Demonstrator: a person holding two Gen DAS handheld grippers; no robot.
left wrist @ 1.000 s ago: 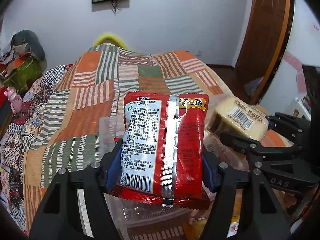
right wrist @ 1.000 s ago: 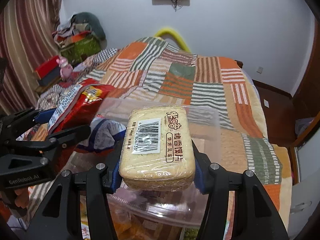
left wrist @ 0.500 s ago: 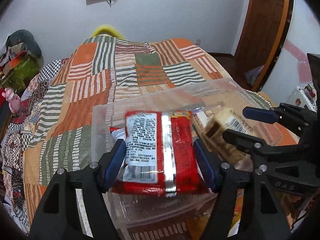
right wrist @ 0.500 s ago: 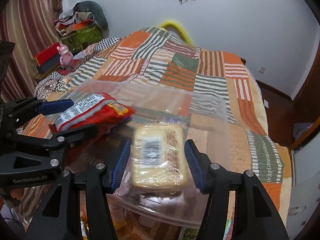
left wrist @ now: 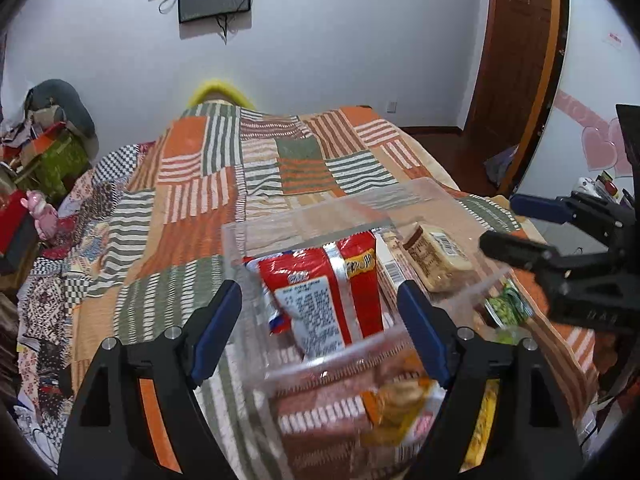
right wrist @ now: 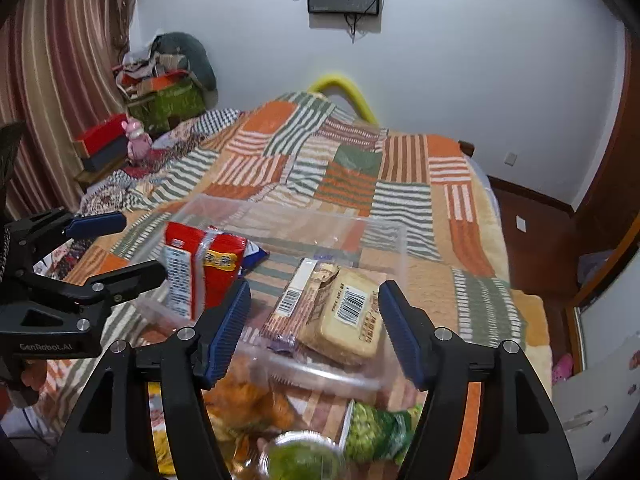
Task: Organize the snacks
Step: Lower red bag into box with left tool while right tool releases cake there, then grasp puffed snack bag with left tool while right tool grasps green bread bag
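Observation:
A clear plastic bin [left wrist: 256,240] [right wrist: 384,236] sits on the patchwork bed. A red snack packet [left wrist: 324,284] [right wrist: 200,272] lies inside it at the left, leaning on the wall. A pale cracker pack with a barcode [right wrist: 348,320] [left wrist: 436,256] lies inside at the right, next to a brown wrapped bar [right wrist: 300,300]. My left gripper [left wrist: 320,320] is open and empty above the bin's near edge. My right gripper [right wrist: 314,326] is open and empty above the cracker pack.
Loose snacks lie on the bed in front of the bin: an orange-yellow packet [right wrist: 248,404] [left wrist: 400,404], a green pea packet [right wrist: 376,428] [left wrist: 504,304] and a green-topped cup [right wrist: 300,456]. Clutter and a pink toy [right wrist: 136,136] are at the bed's left. A wooden door [left wrist: 516,60] stands at the right.
Both grippers opened and let go. The red packet and the cracker pack dropped into the bin, and both grippers drew back toward me.

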